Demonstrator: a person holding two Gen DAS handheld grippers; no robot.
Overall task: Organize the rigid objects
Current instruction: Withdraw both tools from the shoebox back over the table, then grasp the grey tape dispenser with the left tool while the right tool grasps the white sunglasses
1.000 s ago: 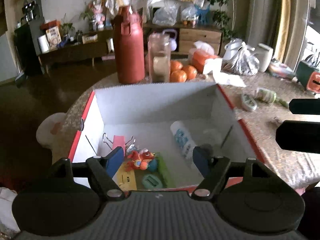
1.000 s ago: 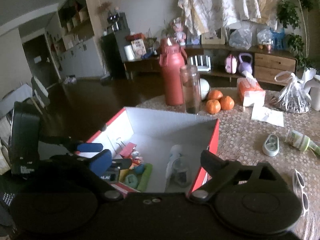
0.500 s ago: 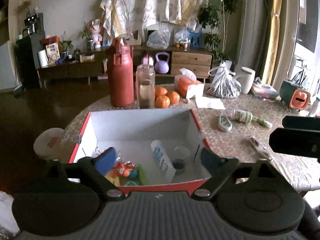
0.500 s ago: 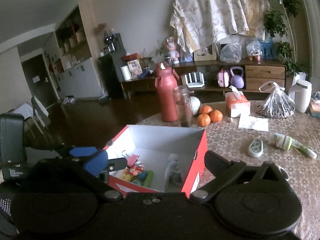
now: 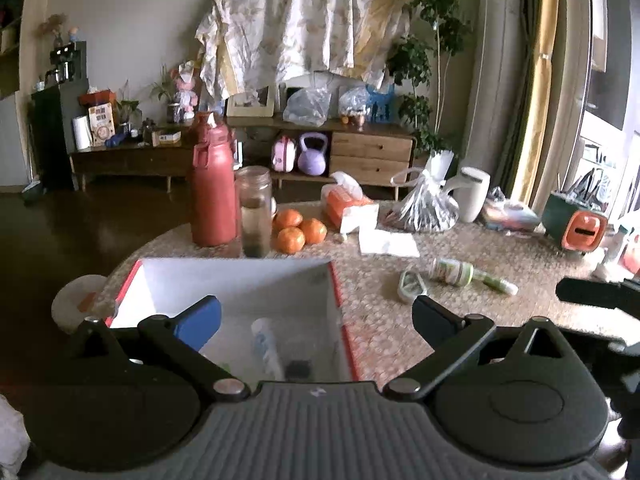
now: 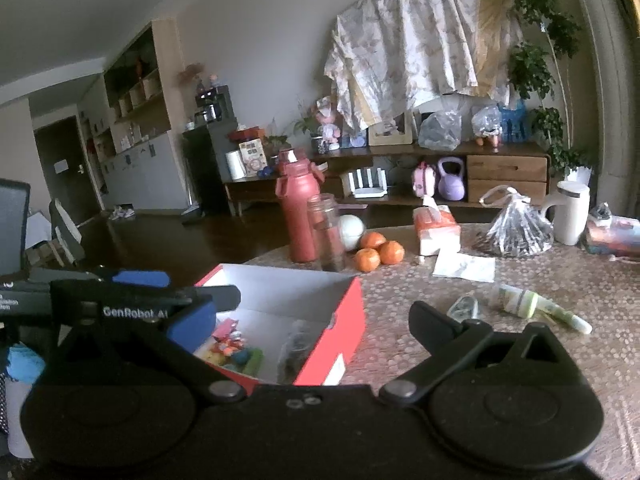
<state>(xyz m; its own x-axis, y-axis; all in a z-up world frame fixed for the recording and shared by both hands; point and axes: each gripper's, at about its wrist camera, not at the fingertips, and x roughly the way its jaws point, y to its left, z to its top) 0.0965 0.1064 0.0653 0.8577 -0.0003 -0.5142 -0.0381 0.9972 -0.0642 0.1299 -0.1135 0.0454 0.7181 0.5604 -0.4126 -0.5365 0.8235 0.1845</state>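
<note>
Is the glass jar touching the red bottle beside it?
Cannot tell. In both wrist views the glass jar overlaps the red bottle edge to edge; neither view shows a gap or contact plainly.

oranges (image 5: 300, 230): 3 | red flask (image 5: 212, 184): 1 | glass jar (image 5: 254, 210): 1 | red box (image 6: 336, 320): 1

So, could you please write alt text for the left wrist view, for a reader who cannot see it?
The left gripper, its fingers spread wide and opening with nothing between them, hangs over an open red-edged box on a round table. Inside lie a white tube and a small dark item. Beyond stand a red flask, a glass jar and three oranges.
</note>
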